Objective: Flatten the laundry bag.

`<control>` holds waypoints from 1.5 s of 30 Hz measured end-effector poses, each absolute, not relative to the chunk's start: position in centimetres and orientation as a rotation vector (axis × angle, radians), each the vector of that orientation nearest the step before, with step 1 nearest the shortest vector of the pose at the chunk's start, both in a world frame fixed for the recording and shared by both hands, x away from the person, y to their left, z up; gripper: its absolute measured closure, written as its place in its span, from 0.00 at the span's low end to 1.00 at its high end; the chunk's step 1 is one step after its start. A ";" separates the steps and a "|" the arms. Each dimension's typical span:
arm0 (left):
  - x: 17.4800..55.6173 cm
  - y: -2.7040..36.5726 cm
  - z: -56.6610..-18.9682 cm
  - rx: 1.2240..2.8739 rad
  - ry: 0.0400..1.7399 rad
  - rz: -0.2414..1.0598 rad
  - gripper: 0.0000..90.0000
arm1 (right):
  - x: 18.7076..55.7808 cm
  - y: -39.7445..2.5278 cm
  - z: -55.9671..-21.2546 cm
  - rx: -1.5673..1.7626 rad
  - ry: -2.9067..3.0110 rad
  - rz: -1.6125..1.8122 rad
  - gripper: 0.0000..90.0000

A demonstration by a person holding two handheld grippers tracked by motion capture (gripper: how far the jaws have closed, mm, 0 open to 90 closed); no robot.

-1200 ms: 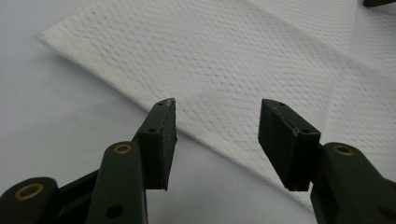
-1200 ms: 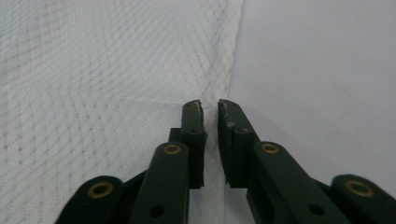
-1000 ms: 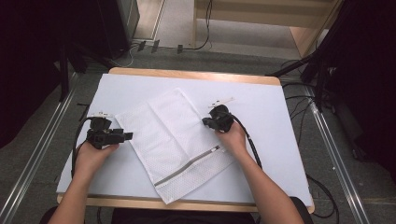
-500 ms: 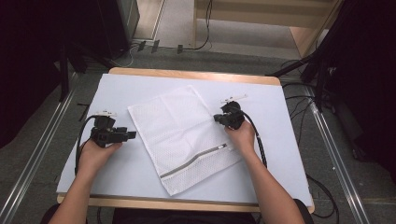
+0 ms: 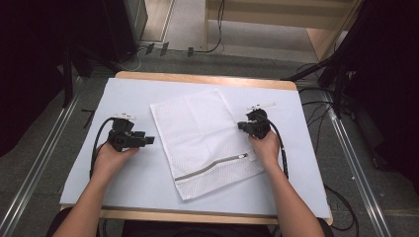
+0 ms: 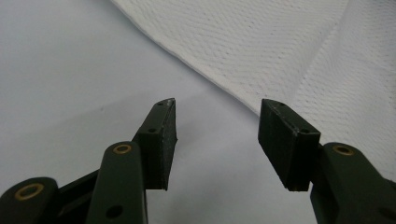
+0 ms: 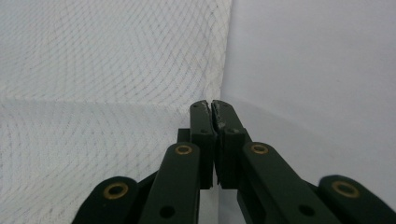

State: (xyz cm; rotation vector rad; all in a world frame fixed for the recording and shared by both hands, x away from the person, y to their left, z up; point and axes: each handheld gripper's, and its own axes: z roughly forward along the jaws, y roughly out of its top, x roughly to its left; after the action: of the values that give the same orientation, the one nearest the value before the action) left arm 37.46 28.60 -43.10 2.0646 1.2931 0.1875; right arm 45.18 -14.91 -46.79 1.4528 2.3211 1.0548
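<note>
The white mesh laundry bag (image 5: 207,140) lies flat and slightly askew near the middle of the pale blue table cover (image 5: 123,91), its zipper (image 5: 212,168) running across the end nearest the person and looking closed. The bag's right edge is the part in hand: in the right gripper view the mesh (image 7: 102,70) rises as a lifted fold just beyond the jaw tips, so that edge seems to be off the table there.

The right gripper (image 5: 248,126) sits at that right edge. Its 2 jaws are pressed together, and from the lifted mesh I judge they pinch the bag's hem, though the cloth between the pads is too thin to make out. The left gripper (image 5: 147,141) hovers just beside the bag's left edge, apart from it, with its jaws spread wide over bare cover; in the left gripper view the mesh edge (image 6: 243,56) runs just ahead of the tips.

The step looks like straightening or shifting the bag by its right edge. To do it well:
1. keep the pinch on the hem only, since mesh snags and stretches if dragged by a single layer
2. move low and slowly so the far end does not fold under
3. bring the open left gripper onto the left edge, closing on both layers, so 2 holds keep the bag taut and square
</note>
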 end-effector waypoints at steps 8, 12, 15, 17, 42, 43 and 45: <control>38.5 26.7 -43.2 2.092 1.244 0.164 0.53 | 44.5 -16.2 -46.9 1.486 2.282 1.047 0.99; 38.9 25.8 -43.3 2.106 1.226 0.157 0.53 | 44.2 -16.9 -46.9 1.508 2.267 1.037 0.99; 39.1 25.1 -43.4 2.117 1.212 0.148 0.53 | 43.9 -17.2 -47.0 1.513 2.254 1.030 0.99; 39.4 24.6 -43.6 2.128 1.204 0.136 0.53 | 43.7 -17.6 -47.0 1.532 2.249 1.026 0.99; 40.0 21.5 -45.3 2.184 1.209 0.201 1.00 | 43.0 -17.5 -46.7 1.496 2.252 1.071 0.94; 40.1 21.4 -45.3 2.181 1.215 0.196 1.00 | 43.0 -17.5 -46.7 1.492 2.255 1.073 0.94; 40.3 21.5 -45.1 2.191 1.211 0.179 1.00 | 43.0 -17.5 -46.7 1.494 2.251 1.078 0.93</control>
State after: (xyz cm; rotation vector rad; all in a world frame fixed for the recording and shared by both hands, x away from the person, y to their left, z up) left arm 40.26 21.49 -45.13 2.1913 1.2109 0.1790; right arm 42.97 -17.50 -46.71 1.4943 2.2515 1.0777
